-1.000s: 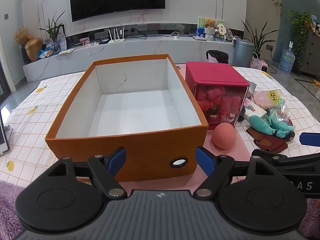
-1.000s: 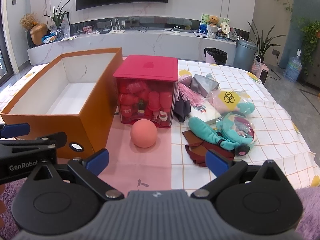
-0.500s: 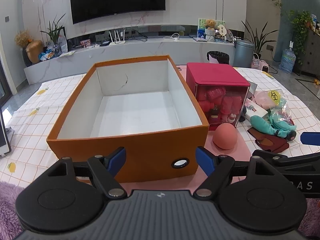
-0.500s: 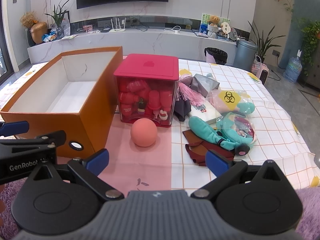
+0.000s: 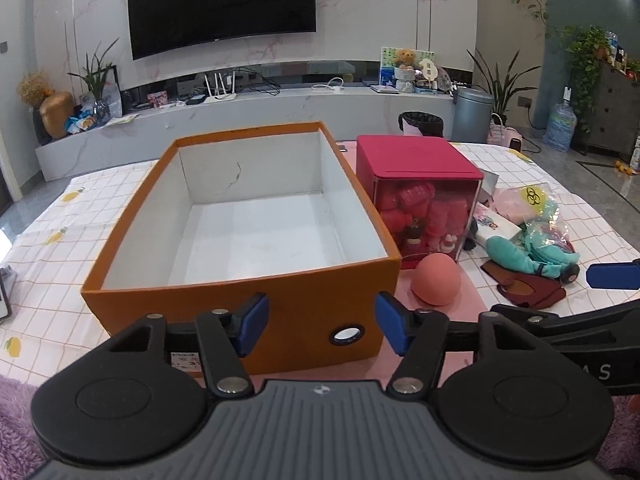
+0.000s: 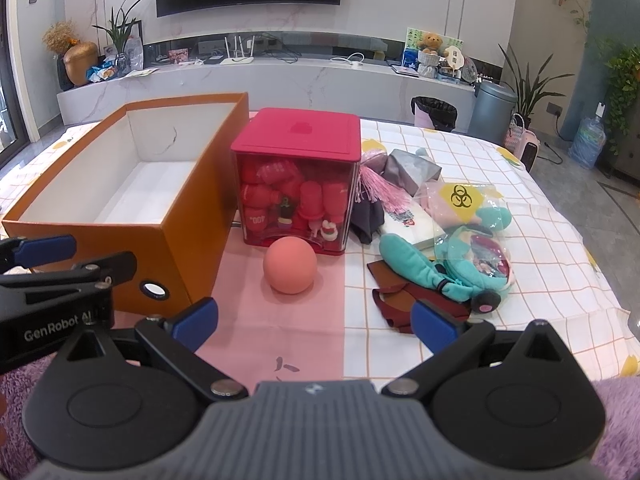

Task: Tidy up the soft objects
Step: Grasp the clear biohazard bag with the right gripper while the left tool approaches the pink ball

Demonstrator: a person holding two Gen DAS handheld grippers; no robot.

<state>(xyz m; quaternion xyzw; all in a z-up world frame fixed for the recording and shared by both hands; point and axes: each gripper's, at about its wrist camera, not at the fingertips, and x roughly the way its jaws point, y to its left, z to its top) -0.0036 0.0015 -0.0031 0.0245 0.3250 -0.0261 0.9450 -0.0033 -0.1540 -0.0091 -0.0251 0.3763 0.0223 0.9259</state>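
An empty orange box (image 5: 168, 208) (image 6: 192, 216) stands on the table at the left. A salmon soft ball (image 5: 436, 278) (image 6: 289, 265) lies on the pink mat beside it. A teal plush toy (image 5: 524, 254) (image 6: 416, 264), a dark red cloth (image 5: 528, 290) (image 6: 394, 300) and a pink bagged plush (image 6: 460, 204) lie to the right. My left gripper (image 5: 320, 326) is open and empty in front of the box. My right gripper (image 6: 314, 322) is open and empty, short of the ball.
A clear cube with a red lid (image 5: 416, 164) (image 6: 300, 140), full of red toys, stands behind the ball. Grey cloth (image 6: 408, 166) and a pink tassel (image 6: 380, 192) lie behind it. A purple fluffy rug (image 6: 16, 384) borders the near table edge.
Both grippers have drifted slightly; the view of the box has shifted a little. Both stay open and empty. No object has moved.
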